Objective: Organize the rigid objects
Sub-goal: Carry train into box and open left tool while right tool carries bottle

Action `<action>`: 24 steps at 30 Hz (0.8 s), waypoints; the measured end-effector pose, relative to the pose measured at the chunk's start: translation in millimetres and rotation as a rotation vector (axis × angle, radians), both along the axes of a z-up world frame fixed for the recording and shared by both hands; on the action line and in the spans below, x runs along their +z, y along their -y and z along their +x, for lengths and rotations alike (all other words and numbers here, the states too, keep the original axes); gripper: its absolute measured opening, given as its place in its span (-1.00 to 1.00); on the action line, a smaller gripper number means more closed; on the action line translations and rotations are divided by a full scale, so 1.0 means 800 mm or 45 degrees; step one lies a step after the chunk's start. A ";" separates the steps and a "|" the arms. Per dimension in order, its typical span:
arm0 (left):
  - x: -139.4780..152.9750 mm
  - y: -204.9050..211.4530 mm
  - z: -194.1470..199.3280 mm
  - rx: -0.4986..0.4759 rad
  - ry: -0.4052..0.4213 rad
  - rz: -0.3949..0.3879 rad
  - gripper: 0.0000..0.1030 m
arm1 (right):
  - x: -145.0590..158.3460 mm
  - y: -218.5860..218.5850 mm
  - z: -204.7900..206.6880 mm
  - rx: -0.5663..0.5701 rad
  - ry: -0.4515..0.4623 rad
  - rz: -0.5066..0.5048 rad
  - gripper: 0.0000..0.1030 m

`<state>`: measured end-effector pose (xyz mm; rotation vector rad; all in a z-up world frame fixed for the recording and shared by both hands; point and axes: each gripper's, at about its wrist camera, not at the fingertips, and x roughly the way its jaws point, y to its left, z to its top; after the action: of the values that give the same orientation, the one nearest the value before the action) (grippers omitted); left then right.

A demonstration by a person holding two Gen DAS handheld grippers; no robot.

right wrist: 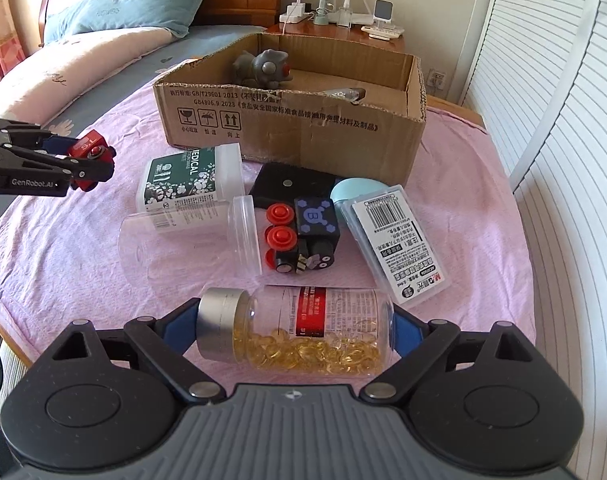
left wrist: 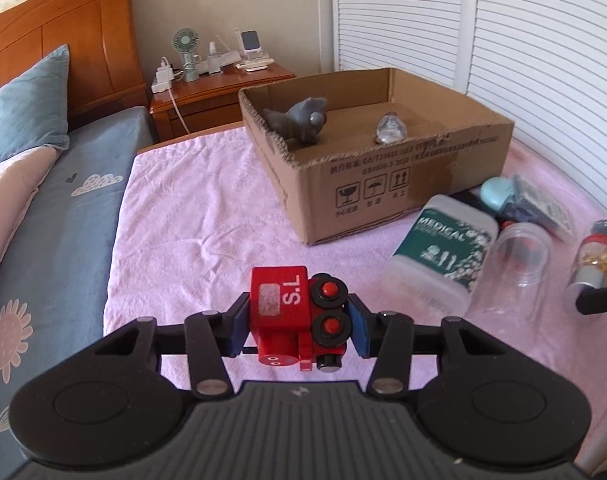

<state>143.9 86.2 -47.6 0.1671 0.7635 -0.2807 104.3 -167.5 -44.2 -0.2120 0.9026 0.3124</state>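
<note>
My left gripper is shut on a red toy train marked "S.L", held above the pink cloth; it also shows in the right wrist view at the left edge. My right gripper is shut on a clear bottle of yellow capsules with a silver cap, lying sideways between the blue pads. The open cardboard box stands at the back and holds a grey toy and a clear glass piece.
On the pink cloth lie a green "MEDICAL" container, an empty clear jar, a dark blue toy train, a clear case with barcode label, a black box and a light blue object. A nightstand stands behind.
</note>
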 end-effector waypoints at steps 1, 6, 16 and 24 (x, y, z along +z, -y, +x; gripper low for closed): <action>0.008 0.002 -0.001 -0.013 0.002 -0.002 -0.06 | 0.002 0.000 0.002 0.009 0.000 -0.003 0.86; 0.054 0.017 0.009 -0.088 0.070 -0.026 -0.06 | 0.024 0.008 0.010 0.047 0.030 0.031 0.86; 0.088 0.072 0.095 -0.154 0.139 -0.064 -0.06 | 0.074 0.020 0.047 0.049 0.156 0.050 0.86; 0.073 0.080 0.129 -0.044 0.139 -0.059 0.88 | 0.089 0.018 0.069 0.063 0.208 0.034 0.86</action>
<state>246.8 22.1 10.7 0.1511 0.6459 -0.3194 159.5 -181.6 26.9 -0.2320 0.7320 0.3477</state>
